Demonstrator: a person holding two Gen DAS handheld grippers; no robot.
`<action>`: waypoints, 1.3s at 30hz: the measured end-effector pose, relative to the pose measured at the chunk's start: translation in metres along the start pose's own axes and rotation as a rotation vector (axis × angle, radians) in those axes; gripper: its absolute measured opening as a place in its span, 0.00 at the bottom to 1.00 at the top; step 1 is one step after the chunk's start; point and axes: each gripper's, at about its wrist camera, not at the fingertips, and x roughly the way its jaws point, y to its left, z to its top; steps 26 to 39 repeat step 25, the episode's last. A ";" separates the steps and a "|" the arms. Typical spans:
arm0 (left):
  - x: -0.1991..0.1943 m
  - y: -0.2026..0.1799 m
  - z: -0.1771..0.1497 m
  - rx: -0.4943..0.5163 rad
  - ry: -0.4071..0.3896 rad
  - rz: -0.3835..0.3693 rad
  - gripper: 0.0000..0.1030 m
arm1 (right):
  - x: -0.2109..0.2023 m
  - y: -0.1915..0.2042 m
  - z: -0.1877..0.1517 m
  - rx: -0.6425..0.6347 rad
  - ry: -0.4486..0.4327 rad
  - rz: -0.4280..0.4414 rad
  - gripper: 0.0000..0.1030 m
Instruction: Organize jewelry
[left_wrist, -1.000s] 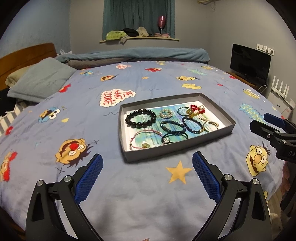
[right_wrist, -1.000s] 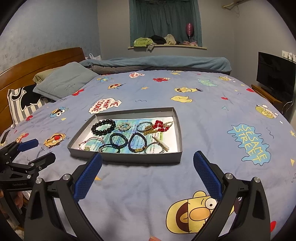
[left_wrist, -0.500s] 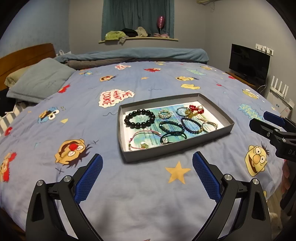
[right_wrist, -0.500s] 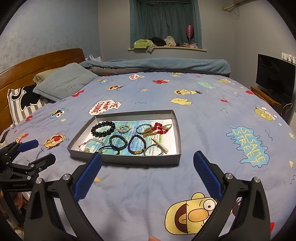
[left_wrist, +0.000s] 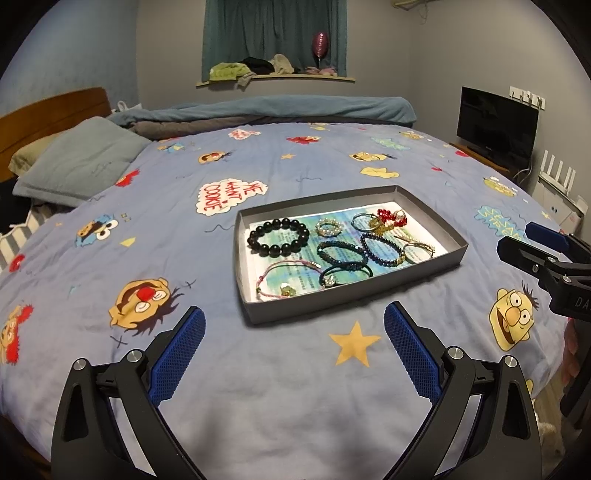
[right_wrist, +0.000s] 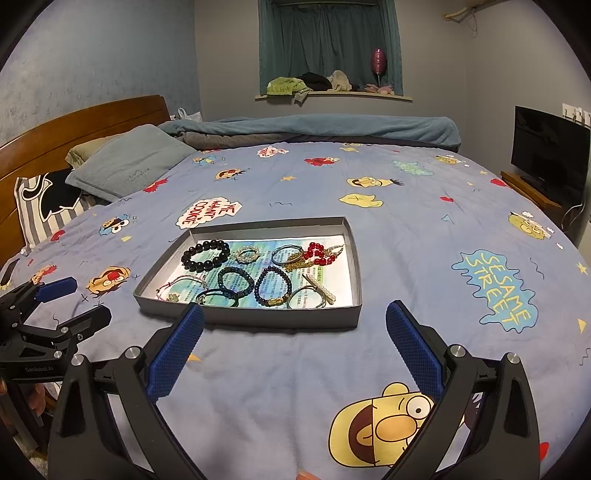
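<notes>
Setting: a bed (left_wrist: 280, 387) under a blue cartoon-print cover, with a shallow grey tray (left_wrist: 354, 291) lying on it.
Jewelry: every piece in view lies inside the tray, on a printed paper liner; none shows on the cover around it.
Far row: a chunky black bead bracelet (left_wrist: 277, 236) at the left, a small pale beaded ring (left_wrist: 328, 228) beside it, then a red bead bracelet (left_wrist: 391, 217) tangled with thin gold chains.
Near row: a pink cord bracelet (left_wrist: 284, 275), two dark blue bead bracelets (left_wrist: 341, 253), and thin wire bangles (right_wrist: 306, 297) toward the right end.
Left gripper (left_wrist: 293, 328): jaws spread wide, nothing between them, held above the cover just short of the tray's near wall.
Right gripper (right_wrist: 294, 321): jaws likewise spread and empty, close to the tray's near wall.
Handling: all pieces look light. The bead bracelets should be limp and may roll; pinch across the strand. The cords and chains are thin, snag-prone and delicate, and likely to drag neighbours along.
Stage: pieces lie loosely spaced, some overlapping; this fits either a tray awaiting sorting or one already filled.
</notes>
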 end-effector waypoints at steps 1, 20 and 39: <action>0.000 0.000 0.000 0.002 -0.001 0.001 0.94 | 0.000 0.000 0.000 0.000 0.001 0.000 0.95; 0.004 -0.003 -0.002 0.026 -0.016 0.004 0.94 | 0.006 -0.001 -0.003 0.005 0.013 -0.001 0.95; 0.008 -0.005 -0.003 0.044 -0.003 0.011 0.94 | 0.008 0.001 -0.004 0.001 0.018 0.000 0.95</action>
